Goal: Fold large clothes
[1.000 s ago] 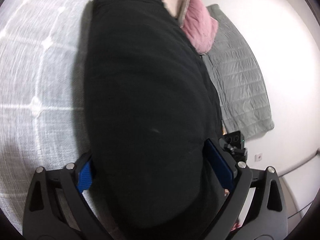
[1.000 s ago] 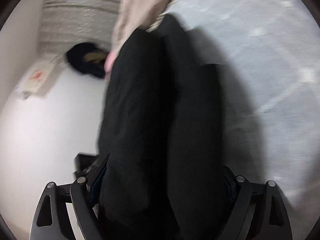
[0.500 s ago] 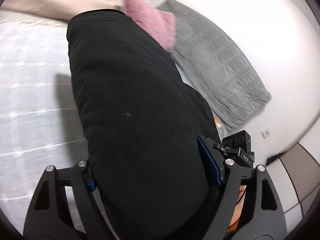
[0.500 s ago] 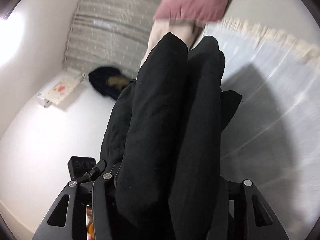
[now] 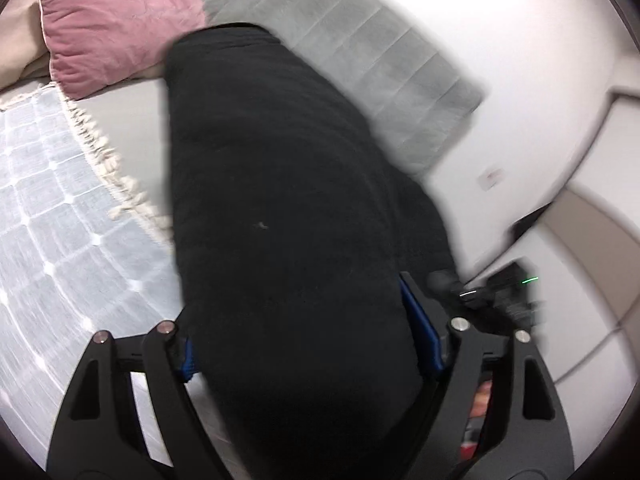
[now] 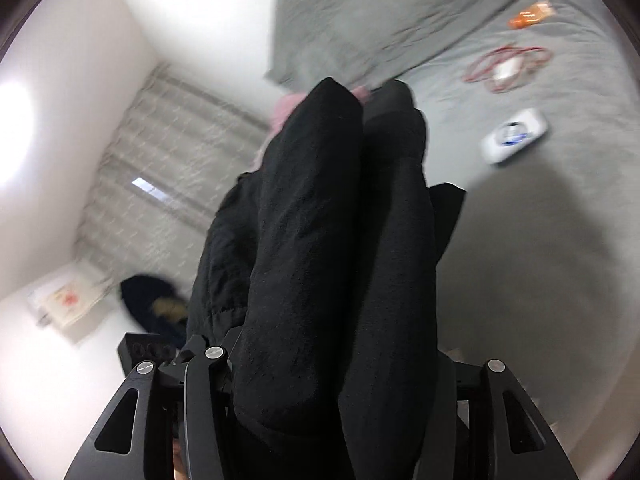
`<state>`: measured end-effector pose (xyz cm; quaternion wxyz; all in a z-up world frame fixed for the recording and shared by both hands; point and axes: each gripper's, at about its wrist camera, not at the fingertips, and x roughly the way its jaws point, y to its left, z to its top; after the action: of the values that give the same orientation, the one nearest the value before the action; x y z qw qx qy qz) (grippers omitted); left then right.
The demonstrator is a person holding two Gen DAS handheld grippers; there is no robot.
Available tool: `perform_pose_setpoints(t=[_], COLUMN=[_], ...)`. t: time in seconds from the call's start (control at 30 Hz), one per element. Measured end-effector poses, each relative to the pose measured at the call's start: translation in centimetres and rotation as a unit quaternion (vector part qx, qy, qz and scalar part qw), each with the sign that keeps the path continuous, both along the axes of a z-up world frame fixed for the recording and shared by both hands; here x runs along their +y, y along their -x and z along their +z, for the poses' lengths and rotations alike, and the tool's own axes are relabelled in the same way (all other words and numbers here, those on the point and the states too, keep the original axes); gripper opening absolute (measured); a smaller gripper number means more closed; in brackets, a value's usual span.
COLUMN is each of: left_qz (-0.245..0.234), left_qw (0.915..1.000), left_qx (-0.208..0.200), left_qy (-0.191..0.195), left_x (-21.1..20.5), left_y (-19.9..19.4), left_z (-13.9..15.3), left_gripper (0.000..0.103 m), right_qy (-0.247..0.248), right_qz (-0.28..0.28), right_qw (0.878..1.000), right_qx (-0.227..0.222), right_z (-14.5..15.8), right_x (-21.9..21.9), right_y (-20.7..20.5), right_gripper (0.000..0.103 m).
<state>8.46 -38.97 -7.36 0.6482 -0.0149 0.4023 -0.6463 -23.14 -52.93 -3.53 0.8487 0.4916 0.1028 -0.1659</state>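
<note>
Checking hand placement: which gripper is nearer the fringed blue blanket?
Left. The left gripper hangs beside the fringed blanket; the right gripper is on its far side, away from it. Both jaws have just been opening slightly, the black garment between them.

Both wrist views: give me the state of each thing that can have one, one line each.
black garment: folded into a thick bundle, lifted, held by both grippers.
left gripper: closed on the bundle, its jaws having just eased wider.
right gripper: closed on the bundle, likewise just eased.
pink pillow: lying on the bed.
white packet: lying flat on the grey sheet.
</note>
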Motion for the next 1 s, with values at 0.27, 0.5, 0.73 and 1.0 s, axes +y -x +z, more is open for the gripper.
perform_pose_setpoints(t=[0.27, 0.5, 0.73, 1.0], left_qz=[0.088, 0.030, 0.013, 0.058], left_qw=[0.9916, 0.9943, 0.9799, 0.9725], left_qx=[-0.025, -0.101, -0.188, -0.206], left_qy=[-0.091, -0.016, -0.065, -0.092], left_x=[0.8, 2.9, 2.3, 3.9], left_y=[-1.9, 4.2, 7.6, 8.5], left_z=[-4.1, 0.4, -4.5, -3.2], left_gripper=[0.084, 0.084, 0.084, 0.084], right_qy=[-0.097, 0.010, 0.027, 0.021], right_qz=[-0.091, -0.163, -0.108, -0.110], right_qw=[0.982, 0.971, 0.981, 0.940], right_qx=[0.134, 0.177, 0.157, 0.322], right_z=[-5.3, 1.0, 2.1, -0.7], right_x=[-3.2, 1.0, 3.8, 3.6], right_y=[1.9, 3.3, 1.7, -0.6], right_gripper=[0.067, 0.067, 0.067, 0.067])
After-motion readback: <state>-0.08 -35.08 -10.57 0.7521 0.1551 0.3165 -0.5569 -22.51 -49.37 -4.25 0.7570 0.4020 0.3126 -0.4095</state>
